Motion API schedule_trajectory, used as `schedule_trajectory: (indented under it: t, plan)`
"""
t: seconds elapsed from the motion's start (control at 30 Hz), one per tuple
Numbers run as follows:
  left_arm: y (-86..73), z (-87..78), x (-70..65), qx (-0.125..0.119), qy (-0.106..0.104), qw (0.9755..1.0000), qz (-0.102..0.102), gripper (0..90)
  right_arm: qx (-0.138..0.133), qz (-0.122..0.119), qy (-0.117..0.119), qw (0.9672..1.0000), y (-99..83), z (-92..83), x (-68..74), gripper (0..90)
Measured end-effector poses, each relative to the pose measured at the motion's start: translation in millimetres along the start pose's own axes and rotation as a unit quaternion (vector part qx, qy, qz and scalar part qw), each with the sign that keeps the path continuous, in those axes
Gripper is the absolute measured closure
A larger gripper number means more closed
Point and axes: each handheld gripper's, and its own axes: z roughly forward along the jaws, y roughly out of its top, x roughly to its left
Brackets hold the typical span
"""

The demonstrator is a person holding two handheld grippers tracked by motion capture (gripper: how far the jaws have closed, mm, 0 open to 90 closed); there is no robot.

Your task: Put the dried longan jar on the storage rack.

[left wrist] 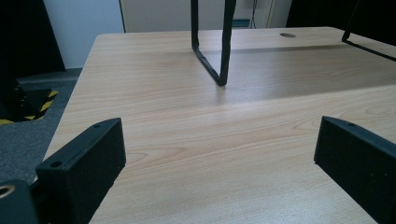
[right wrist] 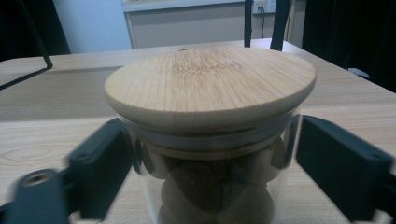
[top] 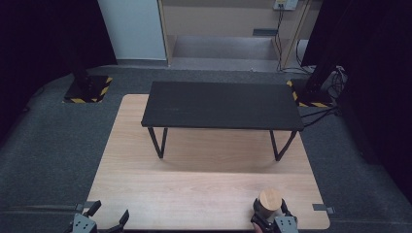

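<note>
Both grippers sit at the bottom edge of the high view. At lower left, the left gripper (top: 109, 214) has its two black jaws spread wide with nothing between them, hanging over the near-left corner of the light wood-grain desk (top: 204, 194). At lower right, the right gripper (top: 268, 213) has a jaw on either side of a round glass jar with a flat bamboo lid (top: 270, 200), which stands on the desk close to its near edge.

From above, the jar is little more than a pale wooden disc on a dark body. The right gripper view shows more — the lid (right wrist: 210, 86) has straight grain and a faint stamped mark, a pale ring sits under it, and brown rounded pieces lie behind the clear glass (right wrist: 215, 191). The jaws stand just beside the glass on both sides; the left-hand one in that frame is blurred, and I cannot tell whether they press the jar or merely bracket it.

A low black rectangular shelf on thin metal legs (top: 221, 104) stands across the far half of the desk in the high view. The left gripper view shows bare desk (left wrist: 210, 140) between its spread jaws, and one looped black leg (left wrist: 212, 44) of the shelf in the upper middle of the frame — its foot resting on the wood. At that frame's left edge are grey carpet (left wrist: 28, 140) and a yellow-and-black striped base plate (left wrist: 28, 109).
</note>
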Motion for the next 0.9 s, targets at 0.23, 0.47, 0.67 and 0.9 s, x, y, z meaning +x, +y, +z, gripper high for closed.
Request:
schedule_trajectory:
  t: [0.23, 0.47, 0.67, 0.9]
  plan:
    - [-0.2, 0.6, 0.6, -0.003, 0.0, 1.0, -0.002, 0.8, 0.005, -0.005, 0.005, 1.0, 6.0, -1.9, 2.1, 25.1]
    - [1.0, 1.6, 0.7, -0.003, -0.004, 1.0, -0.001, 0.8, -0.004, -0.008, 0.008, 0.9999, 27.8, -13.4, 9.0, 25.3]
    - [2.0, 2.9, 0.7, -0.003, -0.008, 1.0, -0.002, 0.8, -0.019, 0.003, 0.016, 0.9997, 64.7, -19.9, 5.3, 25.3]
    - [3.2, 4.9, 0.3, -0.002, -0.014, 0.9999, -0.003, 1.0, -0.036, 0.001, 0.032, 0.9988, 111.5, -10.6, -2.1, 25.4]
